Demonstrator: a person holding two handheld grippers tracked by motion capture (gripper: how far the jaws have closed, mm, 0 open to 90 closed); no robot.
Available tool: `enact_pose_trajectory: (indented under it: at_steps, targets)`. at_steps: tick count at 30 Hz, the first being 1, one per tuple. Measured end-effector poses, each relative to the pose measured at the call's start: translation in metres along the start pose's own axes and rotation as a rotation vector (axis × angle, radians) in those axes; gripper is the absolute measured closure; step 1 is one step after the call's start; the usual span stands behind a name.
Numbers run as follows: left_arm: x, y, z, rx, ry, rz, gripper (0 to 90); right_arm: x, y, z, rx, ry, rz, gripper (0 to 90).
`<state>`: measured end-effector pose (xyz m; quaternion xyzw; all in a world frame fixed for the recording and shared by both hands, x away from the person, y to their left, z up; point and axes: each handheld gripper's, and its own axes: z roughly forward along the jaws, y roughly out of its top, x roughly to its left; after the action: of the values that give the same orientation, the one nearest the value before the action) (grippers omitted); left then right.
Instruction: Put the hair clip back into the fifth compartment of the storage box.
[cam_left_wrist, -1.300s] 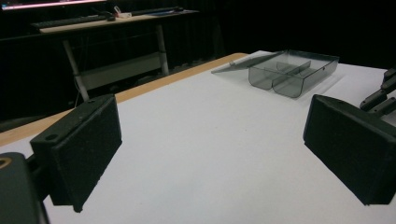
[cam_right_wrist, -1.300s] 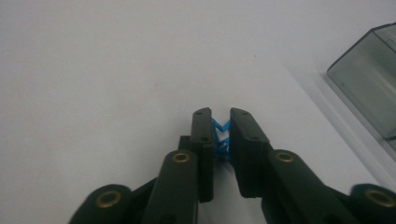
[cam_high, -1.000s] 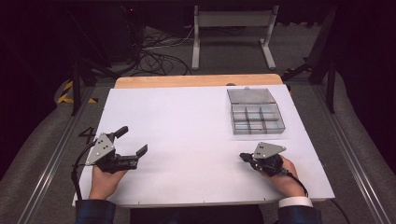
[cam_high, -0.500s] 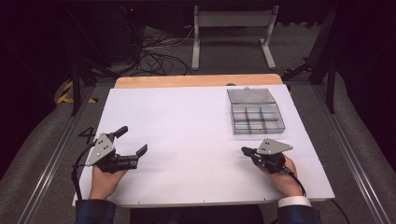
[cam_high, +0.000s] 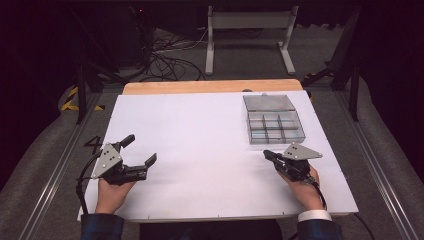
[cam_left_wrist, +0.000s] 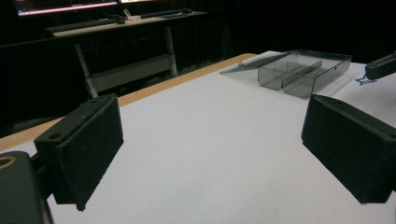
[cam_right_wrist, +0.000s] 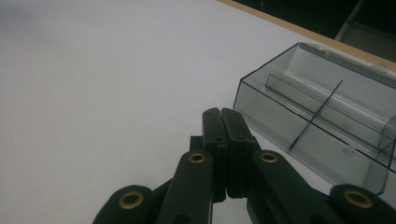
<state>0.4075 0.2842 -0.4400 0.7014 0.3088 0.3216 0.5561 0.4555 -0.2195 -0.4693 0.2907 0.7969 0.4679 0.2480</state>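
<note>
Right gripper (cam_high: 270, 156) has edged forward over the last second, jaws pressed together and empty; the clear compartment box (cam_high: 272, 120) sits just ahead of it. Left gripper (cam_high: 138, 151) unchanged, jaws wide, empty, above bare bench (cam_high: 200, 135). Likely an approach to the box.

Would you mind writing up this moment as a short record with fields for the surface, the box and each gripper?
surface: white table top with a wooden strip along its far edge
box: clear grey plastic compartment box, lid folded open behind it, on the far right of the table; its visible compartments look empty
left gripper: black two-jaw left gripper, jaws wide apart, holding nothing, near the table's left front
right gripper: black right gripper, jaws pressed together with nothing between them, tip pointing at the box's near edge, not touching it
</note>
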Motion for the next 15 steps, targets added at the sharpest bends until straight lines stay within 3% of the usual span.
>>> enact_pose_trajectory:
  at_steps: [15]
  targets:
    - [-0.0013, 0.0011, 0.0014, 0.005, -0.007, -0.003, 5.7, -0.0072, 0.0049, -0.0017, -0.038, -0.051, 0.047, 89.9]
